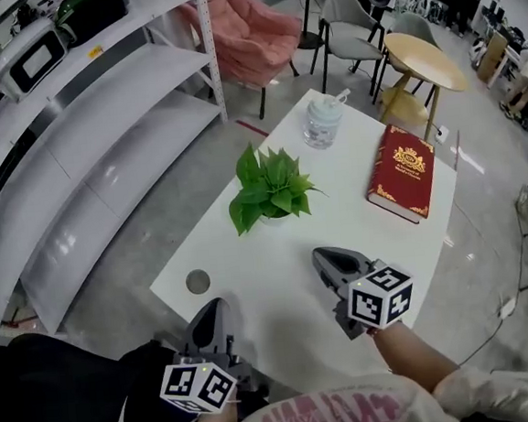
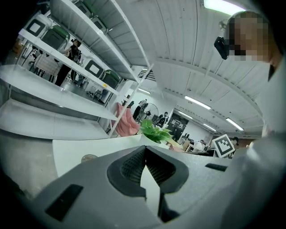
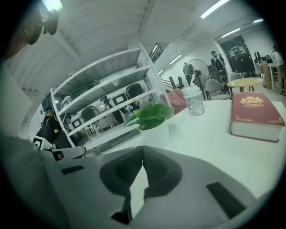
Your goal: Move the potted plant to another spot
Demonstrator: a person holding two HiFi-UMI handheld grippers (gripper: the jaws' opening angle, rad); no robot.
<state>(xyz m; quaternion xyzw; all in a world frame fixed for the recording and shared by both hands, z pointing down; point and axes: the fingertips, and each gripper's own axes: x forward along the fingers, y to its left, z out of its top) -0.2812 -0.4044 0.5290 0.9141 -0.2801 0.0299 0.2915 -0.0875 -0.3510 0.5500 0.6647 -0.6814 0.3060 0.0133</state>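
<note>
Holding nothing in left claw [image 1: 214, 306] or right claw [image 1: 323, 257], both pressed together. Hovering at near edge of counter [image 1: 377, 241]. Ahead of both, clear of them: potted plant [image 1: 270, 191].

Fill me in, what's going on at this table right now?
A person holds a gripper in each hand near the front edge of the white table. The left gripper and right gripper are both shut and empty, pointing toward the potted plant, which stands mid-table, untouched. In the head view, a red book lies right of it and a clear lidded jar stands at the far end. The move has not yet begun.
</note>
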